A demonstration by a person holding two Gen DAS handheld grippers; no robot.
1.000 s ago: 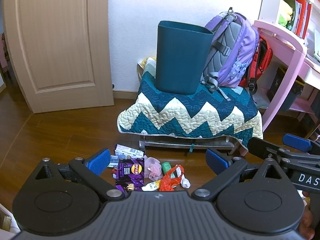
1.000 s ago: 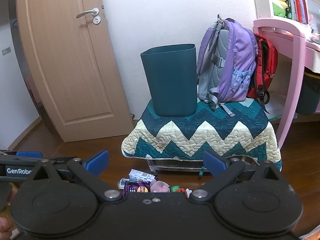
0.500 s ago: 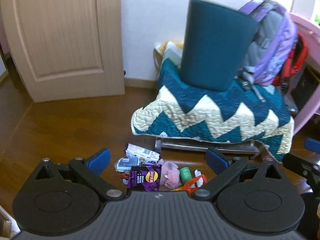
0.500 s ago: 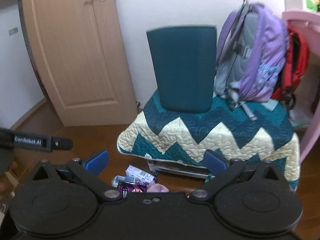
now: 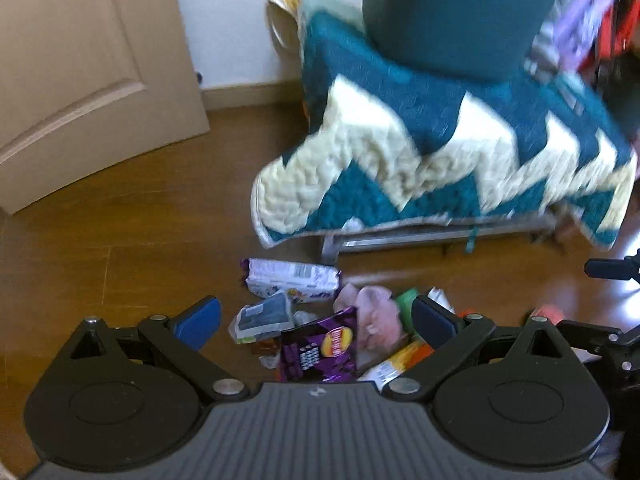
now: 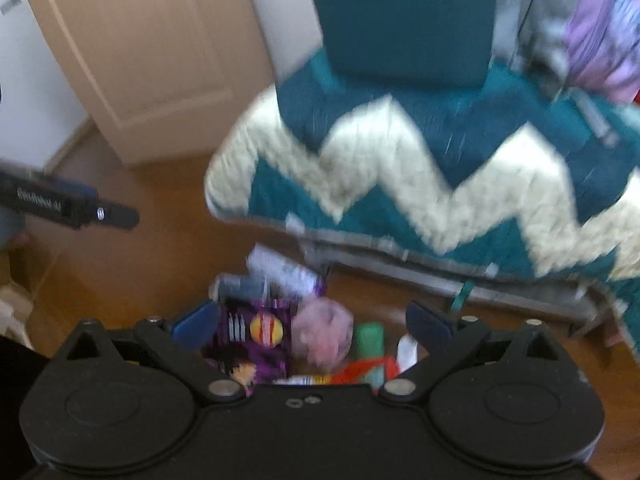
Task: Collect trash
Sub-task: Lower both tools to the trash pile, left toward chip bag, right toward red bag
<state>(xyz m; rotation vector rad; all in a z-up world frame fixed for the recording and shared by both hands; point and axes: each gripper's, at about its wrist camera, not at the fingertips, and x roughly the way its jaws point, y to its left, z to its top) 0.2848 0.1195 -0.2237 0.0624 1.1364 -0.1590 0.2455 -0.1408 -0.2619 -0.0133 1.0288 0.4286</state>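
A pile of trash lies on the wooden floor in front of the quilt-covered stand: a purple chip bag (image 5: 320, 348) (image 6: 256, 336), a white wrapper (image 5: 292, 280), a grey packet (image 5: 266, 316), a pink crumpled wad (image 5: 372, 316) (image 6: 320, 332), a green cap (image 6: 370, 340) and an orange wrapper (image 5: 412, 354). A dark teal bin (image 5: 452, 12) (image 6: 404, 20) stands on the quilt. My left gripper (image 5: 316, 320) is open and empty, above the pile. My right gripper (image 6: 310, 326) is open and empty, also above the pile.
The zigzag quilt (image 5: 420, 160) covers a low metal-framed stand. A purple backpack (image 6: 592, 32) leans beside the bin. A wooden door (image 5: 80, 60) stands to the left. The other gripper shows at the left edge of the right wrist view (image 6: 60, 204).
Both grippers have moved forward and down toward the trash pile; the pile and stand look larger and nearer. Both stay open.
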